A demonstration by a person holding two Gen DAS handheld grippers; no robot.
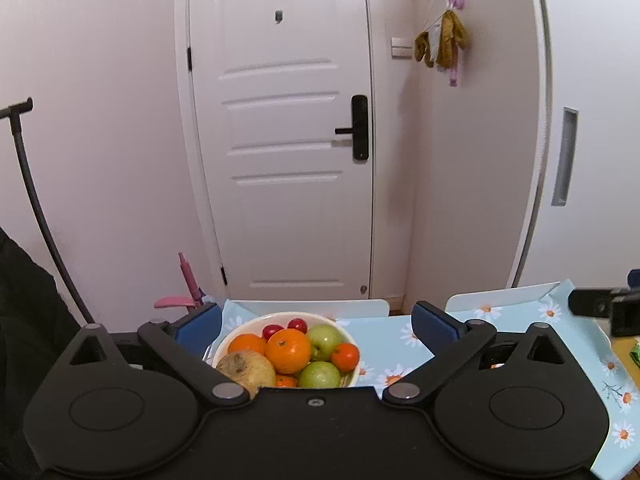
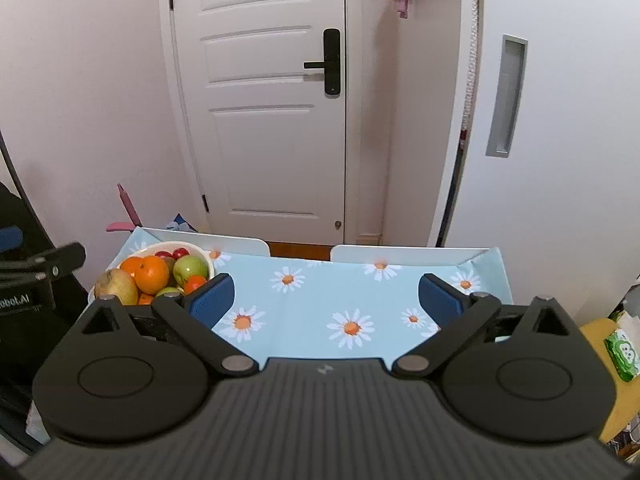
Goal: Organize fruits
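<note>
while both hand-held grippers gape empty | white bowl (image 1: pixel 352 344) heaped: oranges (image 1: pixel 288 350), green apples (image 1: pixel 325 340), cherry tomatoes (image 1: pixel 297 325)

**Fruit piled in white bowl at table's far left corner**

A round white bowl (image 1: pixel 349 338) stands upright on the daisy-print table, close to its far edge and left side. It is heaped with fruit: a large orange (image 1: pixel 288 350) sits on top at the centre, a second orange (image 1: pixel 247 345) beside it, two green apples (image 1: pixel 325 341), a small tangerine (image 1: pixel 345 356), two red cherry tomatoes (image 1: pixel 297 325) at the back, and a brownish, blemished pear (image 1: pixel 244 370) leaning against the near rim.
</note>
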